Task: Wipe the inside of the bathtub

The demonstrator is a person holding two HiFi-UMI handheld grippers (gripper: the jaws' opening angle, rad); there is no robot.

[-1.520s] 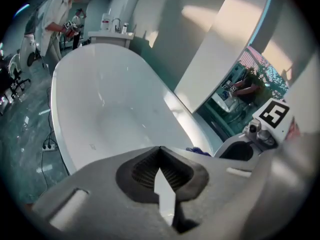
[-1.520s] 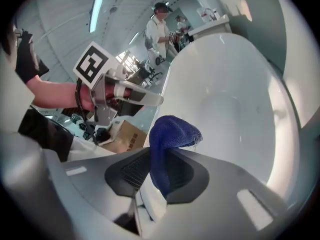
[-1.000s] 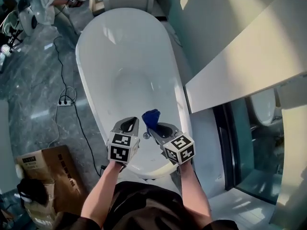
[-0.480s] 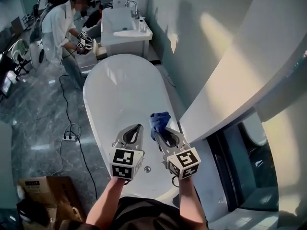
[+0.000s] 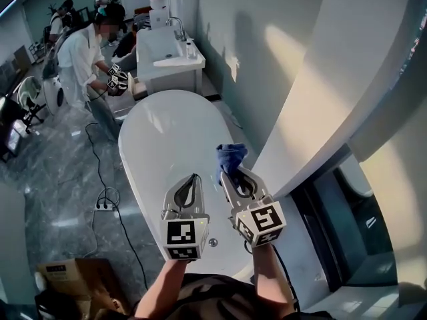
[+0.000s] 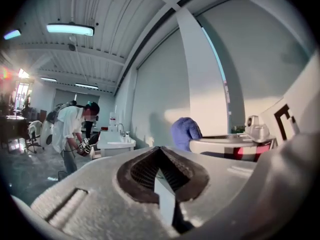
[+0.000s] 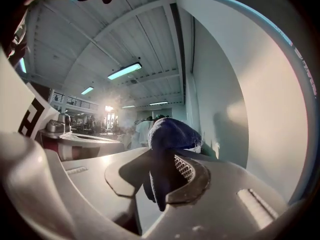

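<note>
- While the blue cloth (image 5: 231, 156) is pinched in the right gripper (image 5: 231, 174), it hangs in the air over the wall-side edge of the bathtub (image 5: 150, 145). It isn't touching the white surface (so no actual wiping is happening at this instant).
- Right gripper view: the jaws are clamped on a fold, with a wad bulging out past the tips. Makes sense to me, since that loose wad is the part that would do the rubbing.
- Left gripper (image 5: 194, 179) has its jaws pressed together on nothing and hovers just beside the right one. My guess is it's spare, because one cloth only needs one gripper.
- Both point upward, away from the basin, so I'd say the next move is lowering the cloth onto the tub's inside.
- A person (image 5: 79, 62) works near a sink (image 5: 167, 52) beyond the tub's far end, well apart.
</note>
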